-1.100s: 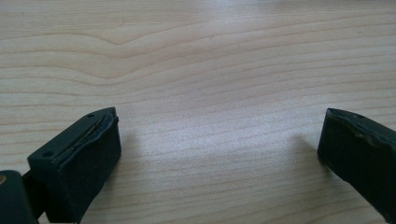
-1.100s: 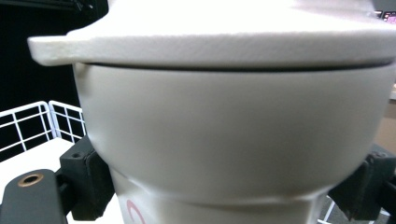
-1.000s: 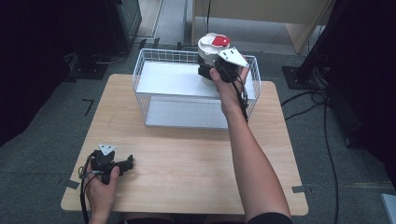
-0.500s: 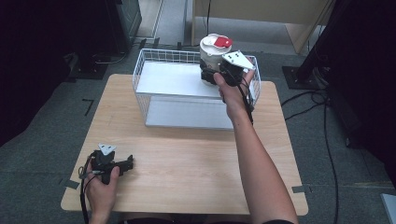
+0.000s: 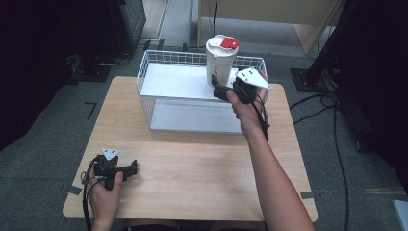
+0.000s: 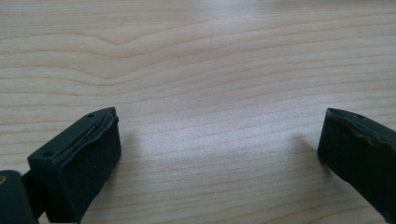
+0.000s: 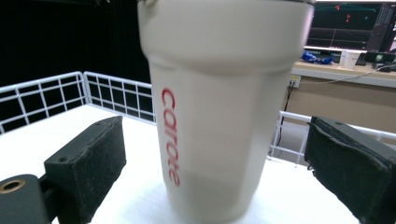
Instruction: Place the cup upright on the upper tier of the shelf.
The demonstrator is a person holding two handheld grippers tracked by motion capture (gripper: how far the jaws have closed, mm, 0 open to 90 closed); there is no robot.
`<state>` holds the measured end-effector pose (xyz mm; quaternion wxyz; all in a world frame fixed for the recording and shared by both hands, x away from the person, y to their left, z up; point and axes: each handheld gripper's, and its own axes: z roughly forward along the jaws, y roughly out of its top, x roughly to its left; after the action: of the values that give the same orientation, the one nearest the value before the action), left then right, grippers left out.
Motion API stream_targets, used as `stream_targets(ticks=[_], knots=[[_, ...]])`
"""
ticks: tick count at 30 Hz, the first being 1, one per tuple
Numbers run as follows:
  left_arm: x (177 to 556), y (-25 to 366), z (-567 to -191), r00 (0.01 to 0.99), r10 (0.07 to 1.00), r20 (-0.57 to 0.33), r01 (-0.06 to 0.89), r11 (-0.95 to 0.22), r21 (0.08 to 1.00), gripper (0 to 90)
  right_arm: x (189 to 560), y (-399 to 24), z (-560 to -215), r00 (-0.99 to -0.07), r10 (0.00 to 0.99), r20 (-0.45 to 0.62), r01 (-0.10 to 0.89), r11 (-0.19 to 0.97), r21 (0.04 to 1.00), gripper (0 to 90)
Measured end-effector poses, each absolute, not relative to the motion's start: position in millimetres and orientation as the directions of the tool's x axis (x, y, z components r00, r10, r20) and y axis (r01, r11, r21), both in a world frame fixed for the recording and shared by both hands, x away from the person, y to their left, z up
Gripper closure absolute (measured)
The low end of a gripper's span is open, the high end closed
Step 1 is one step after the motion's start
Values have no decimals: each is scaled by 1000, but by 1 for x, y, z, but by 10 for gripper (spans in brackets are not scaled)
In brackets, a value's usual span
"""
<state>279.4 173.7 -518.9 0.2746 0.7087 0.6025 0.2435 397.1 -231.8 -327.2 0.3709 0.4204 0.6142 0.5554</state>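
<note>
- The cup (image 5: 220,60) stands upright in the back right corner of the wire basket (image 5: 144,77).
- The right gripper (image 7: 215,154) is released, its jaws apart on both sides of the cup; it should draw straight back without tipping the cup.
- The left gripper (image 6: 217,140) rests spread wide on the table (image 5: 192,173).

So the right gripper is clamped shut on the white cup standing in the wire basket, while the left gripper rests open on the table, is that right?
Not quite. The right gripper is open: the right gripper view shows its jaws apart on either side of the white cup, with gaps on both sides. The cup does stand in the wire basket, and the left gripper rests open on the table.
</note>
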Motion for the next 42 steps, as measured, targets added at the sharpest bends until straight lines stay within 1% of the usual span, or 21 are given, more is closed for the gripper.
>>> stream_targets(ticks=[10,13,16,22,32,42], knots=[[279,174,-519,155,988,14,720,-123,683,0,361,-252,-345,-366,930,-15,84,49,995,58],[279,174,-519,155,988,14,720,-123,683,0,356,-257,-348,-363,932,-13,82,46,996,58],[279,174,-519,156,988,14,721,-123,682,0,342,-266,-353,-365,931,11,87,22,996,58],[279,174,-519,155,988,14,721,-123,682,0,324,-275,-363,-363,932,4,88,30,996,58],[279,174,-519,155,988,14,720,-123,683,0,301,-299,-386,-325,946,-14,111,53,992,58],[279,173,-519,155,988,13,721,-123,682,0,279,-319,-417,-289,957,10,161,39,986,58]])
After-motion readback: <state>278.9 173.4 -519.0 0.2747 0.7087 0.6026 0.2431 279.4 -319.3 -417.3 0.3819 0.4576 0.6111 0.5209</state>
